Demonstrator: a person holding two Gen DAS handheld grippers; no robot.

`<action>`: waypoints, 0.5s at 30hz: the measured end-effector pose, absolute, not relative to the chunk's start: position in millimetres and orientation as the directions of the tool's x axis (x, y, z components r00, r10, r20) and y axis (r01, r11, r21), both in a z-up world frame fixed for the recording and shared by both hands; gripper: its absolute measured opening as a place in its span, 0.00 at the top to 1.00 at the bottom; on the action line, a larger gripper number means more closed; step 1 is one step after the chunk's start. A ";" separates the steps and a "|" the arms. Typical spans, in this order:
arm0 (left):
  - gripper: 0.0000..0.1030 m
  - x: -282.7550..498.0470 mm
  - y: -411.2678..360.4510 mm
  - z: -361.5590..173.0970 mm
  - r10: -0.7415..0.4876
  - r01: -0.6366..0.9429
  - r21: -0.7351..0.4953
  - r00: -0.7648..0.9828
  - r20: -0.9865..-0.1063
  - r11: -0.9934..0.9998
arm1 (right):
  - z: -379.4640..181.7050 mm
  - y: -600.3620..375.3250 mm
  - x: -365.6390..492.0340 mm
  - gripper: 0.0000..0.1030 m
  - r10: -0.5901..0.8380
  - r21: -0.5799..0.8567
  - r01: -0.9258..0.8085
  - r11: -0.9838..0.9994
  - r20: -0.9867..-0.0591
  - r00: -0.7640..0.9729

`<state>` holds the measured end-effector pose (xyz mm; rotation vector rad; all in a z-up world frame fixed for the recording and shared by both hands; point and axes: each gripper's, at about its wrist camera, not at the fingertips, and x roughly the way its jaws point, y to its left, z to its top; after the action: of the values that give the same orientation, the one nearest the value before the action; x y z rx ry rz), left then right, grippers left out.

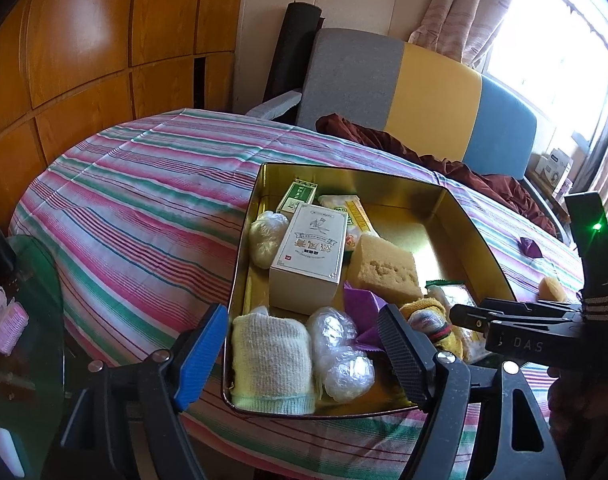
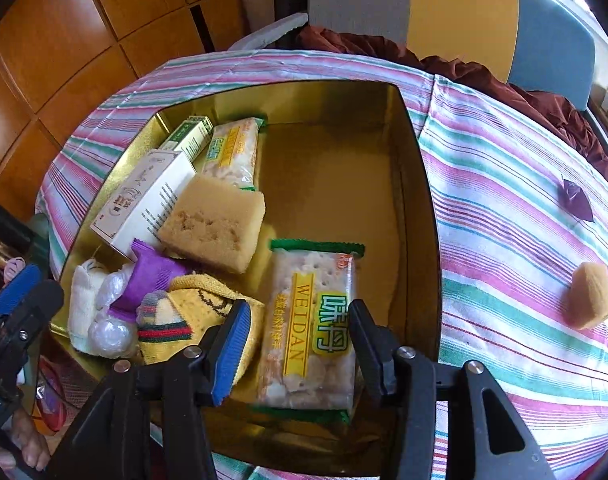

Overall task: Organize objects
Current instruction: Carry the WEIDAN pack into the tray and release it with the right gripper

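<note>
Two loose items (image 2: 588,295) lie outside the tin (image 2: 427,216).

A striped tablecloth (image 2: 503,208) covered the table, bearing a gold tin box (image 2: 423,216), a small sponge (image 2: 589,300) and purple folded paper (image 2: 577,200).

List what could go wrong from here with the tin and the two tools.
1. The WEIDAN cracker pack lies between the right tool's slightly parted jaws; lifting now may drag it out of the gold tin, or closing hard may crush the crackers.
2. The left tool hovers open over the pale yellow cloth and plastic-wrapped balls; a grab might catch both.
3. The small sponge and purple packet lie outside on the striped cloth and could be overlooked.
</note>
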<state>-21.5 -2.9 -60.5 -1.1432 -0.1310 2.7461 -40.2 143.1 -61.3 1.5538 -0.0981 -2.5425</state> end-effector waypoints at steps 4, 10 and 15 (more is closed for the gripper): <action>0.21 -19.4 1.2 -58.4 0.175 -0.121 -0.127 -0.699 -0.694 -0.985 | -54.4 145.9 -35.3 0.50 -0.182 0.155 0.096 -0.983 -0.865 -0.467; 0.21 -15.8 8.7 -54.5 0.177 -0.141 -0.109 -0.704 -0.688 -0.984 | -45.7 153.5 -26.5 0.50 -0.182 0.161 0.084 -0.983 -0.847 -0.499; 0.21 -12.5 20.2 -49.4 0.181 -0.172 -0.081 -0.711 -0.679 -0.982 | -36.0 170.8 -20.4 0.50 -0.163 0.160 0.052 -0.986 -0.828 -0.536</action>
<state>-12.5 20.2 -49.4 -1.0898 -0.0178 2.7415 -20.4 170.8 -36.0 1.4439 -0.1755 -2.6446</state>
